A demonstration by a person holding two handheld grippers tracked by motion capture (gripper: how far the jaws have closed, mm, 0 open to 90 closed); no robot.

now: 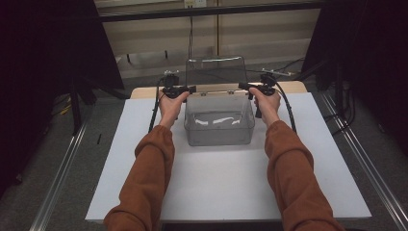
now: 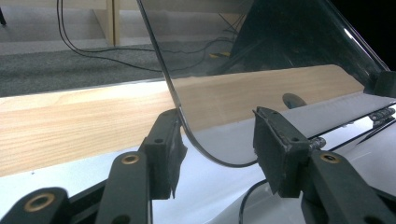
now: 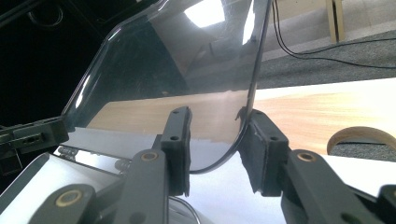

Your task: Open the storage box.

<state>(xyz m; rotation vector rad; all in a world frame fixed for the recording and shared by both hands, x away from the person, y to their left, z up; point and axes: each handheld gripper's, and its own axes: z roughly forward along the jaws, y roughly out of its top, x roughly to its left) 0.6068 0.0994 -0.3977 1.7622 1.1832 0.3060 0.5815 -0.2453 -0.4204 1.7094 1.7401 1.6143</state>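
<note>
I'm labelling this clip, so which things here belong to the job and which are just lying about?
In the job:
clear plastic hinged lid, raised
clear plastic box
left gripper, jaws astride the lid's corner
right gripper, likewise

Lying about:
white table top
pale wooden board
black cables on the floor

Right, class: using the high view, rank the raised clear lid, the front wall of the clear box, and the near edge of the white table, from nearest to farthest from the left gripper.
1. The raised clear lid, right beside the left gripper, at the box's back.
2. The front wall of the clear box, nearer the person.
3. The near edge of the white table, at the bottom, by the sleeves.
</note>
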